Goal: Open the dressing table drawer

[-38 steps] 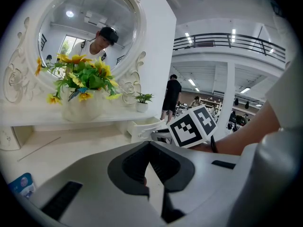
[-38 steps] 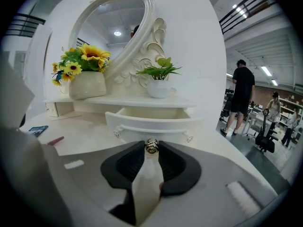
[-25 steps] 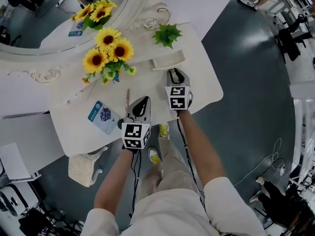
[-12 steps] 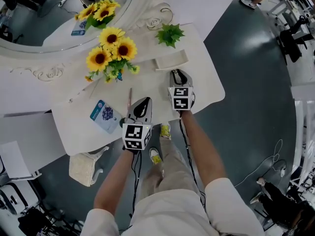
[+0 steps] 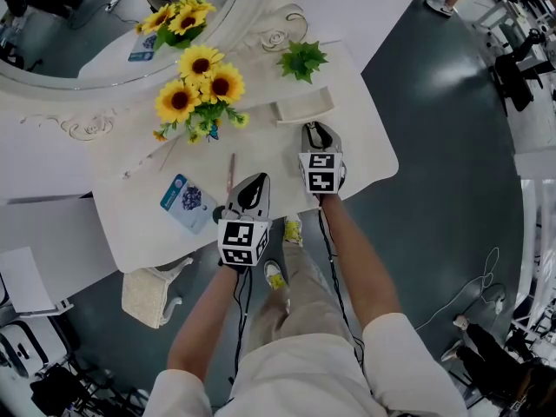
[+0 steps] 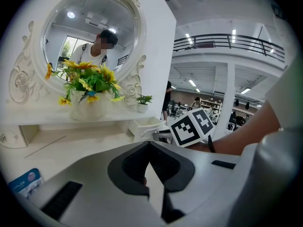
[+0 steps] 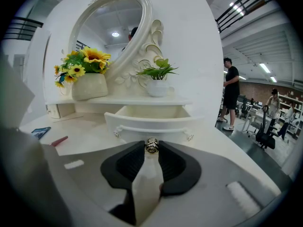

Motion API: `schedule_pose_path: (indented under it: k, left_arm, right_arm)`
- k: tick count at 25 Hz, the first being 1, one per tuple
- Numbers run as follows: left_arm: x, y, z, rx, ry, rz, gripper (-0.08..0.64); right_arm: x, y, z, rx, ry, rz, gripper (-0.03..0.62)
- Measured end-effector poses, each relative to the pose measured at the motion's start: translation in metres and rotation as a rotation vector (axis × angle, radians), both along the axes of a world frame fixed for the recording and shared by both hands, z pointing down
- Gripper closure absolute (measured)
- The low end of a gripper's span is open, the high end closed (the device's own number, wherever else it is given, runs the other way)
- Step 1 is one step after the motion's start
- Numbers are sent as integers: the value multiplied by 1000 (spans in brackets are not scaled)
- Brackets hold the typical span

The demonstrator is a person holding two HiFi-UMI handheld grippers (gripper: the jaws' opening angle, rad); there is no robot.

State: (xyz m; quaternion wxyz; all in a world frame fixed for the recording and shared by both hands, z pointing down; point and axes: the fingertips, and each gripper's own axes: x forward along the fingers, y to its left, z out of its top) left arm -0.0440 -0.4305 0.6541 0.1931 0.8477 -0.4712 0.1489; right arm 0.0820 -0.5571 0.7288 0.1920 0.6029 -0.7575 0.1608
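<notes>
Your white dressing table point(image 5: 365, 146) fills the upper half of the head view, with its oval mirror point(image 5: 52, 55) in a carved frame at the back. A cream stool point(image 5: 152, 295) stands on the floor by the table's front left edge. Sunflowers point(image 5: 200, 81) in a white vase point(image 7: 90, 86) sit on the raised shelf under the mirror, and a small green potted plant point(image 5: 301, 61) is to their right.

The small drawer point(image 7: 151, 122) under that shelf, right of centre, is already pulled out, inside visible. Your right gripper point(image 5: 313, 129) is clamped on its metal knob point(image 7: 151, 145), which is pinched at the jaw tips. Your left gripper point(image 5: 257, 181) hovers over the front of the tabletop, jaws closed together with nothing in them.

A blue card point(image 5: 187, 202) lies flat left of the left gripper; its print is too small to read. A thin red pencil point(image 5: 231, 174) lies between them. Each gripper's cube shows only black-and-white square markers, no text.
</notes>
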Motion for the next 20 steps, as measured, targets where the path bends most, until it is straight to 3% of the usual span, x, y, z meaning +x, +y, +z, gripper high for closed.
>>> schedule_pose_path:
  k: [20]
  left_arm:
    - [-2,6,1,-8,14,-8,551]
  right_arm:
    - [4,6,6,-1,23,0,491]
